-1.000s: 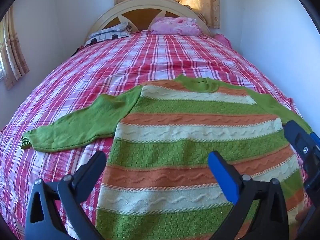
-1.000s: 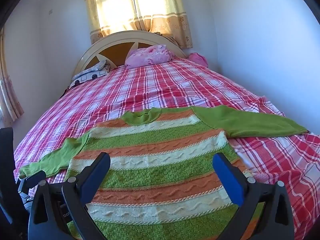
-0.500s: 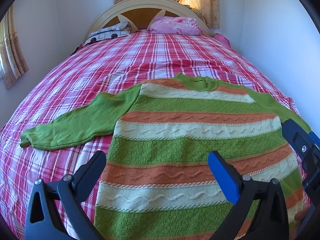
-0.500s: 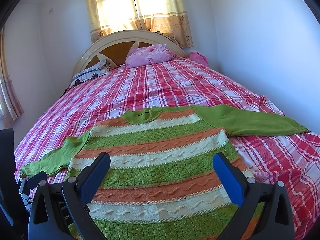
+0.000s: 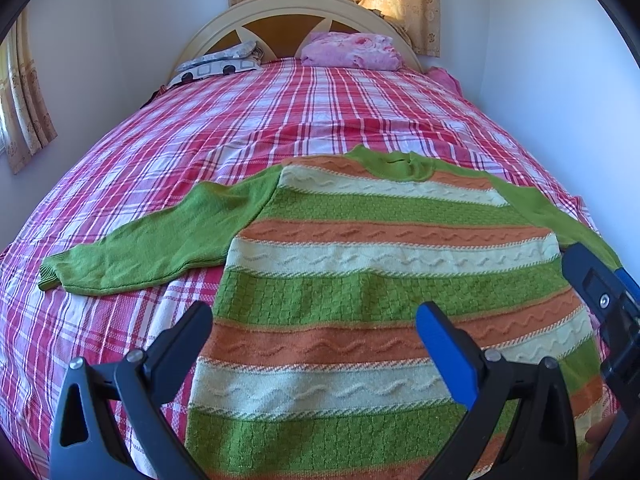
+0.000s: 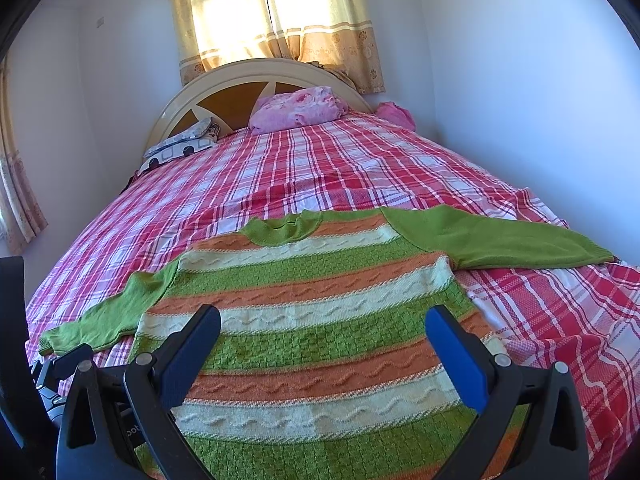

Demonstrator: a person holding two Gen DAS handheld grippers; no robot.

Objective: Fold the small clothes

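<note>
A small knit sweater (image 5: 380,256) with green, orange and cream stripes lies flat on the bed, collar away from me, both green sleeves spread out. It also shows in the right wrist view (image 6: 320,304). Its left sleeve (image 5: 160,244) stretches left and its right sleeve (image 6: 492,240) stretches right. My left gripper (image 5: 316,324) is open and empty, hovering over the sweater's lower left part. My right gripper (image 6: 324,332) is open and empty over the lower middle of the sweater. The sweater's bottom hem is hidden below both views.
The red and white plaid bed sheet (image 5: 240,128) covers the whole bed. A pink pillow (image 5: 352,52) and a patterned pillow (image 5: 224,64) lie at the headboard (image 6: 240,92). White walls stand close on the right. The right gripper shows at the right edge (image 5: 608,304).
Both views have tilted slightly upward and drawn back a little, so the sweater sits lower in frame. The sweater has not moved and both grippers stay open.
</note>
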